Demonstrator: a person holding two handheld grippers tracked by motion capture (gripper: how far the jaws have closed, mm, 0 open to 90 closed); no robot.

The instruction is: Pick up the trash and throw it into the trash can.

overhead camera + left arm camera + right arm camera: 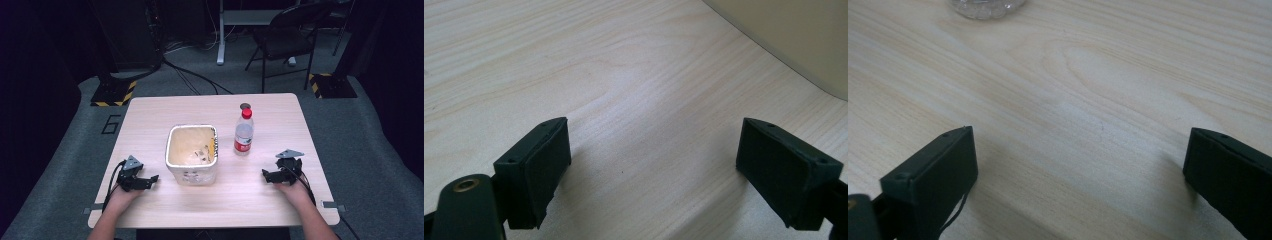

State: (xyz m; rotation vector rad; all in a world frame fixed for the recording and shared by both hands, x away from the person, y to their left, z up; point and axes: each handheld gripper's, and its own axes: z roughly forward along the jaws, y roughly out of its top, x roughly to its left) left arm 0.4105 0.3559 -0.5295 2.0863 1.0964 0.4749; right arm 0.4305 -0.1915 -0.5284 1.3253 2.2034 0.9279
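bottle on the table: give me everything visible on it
The bottle is clear plastic with a red cap and a red label band around its lower half. It stands upright on the table, capped, just right of the bin with a gap between. Nothing touches it but the tabletop. Contents cannot be told.

On the counter (150,115) a bin (192,155) stands near the middle, with a bottle (243,133) upright just to its right and slightly farther back, the 2 apart. The left tongs (148,180) rest on the counter near its front edge, left of the bin, and the right tongs (268,175) rest right of the bin and in front of the bottle. Behind the counter, on the floor, stands a chair (285,37).
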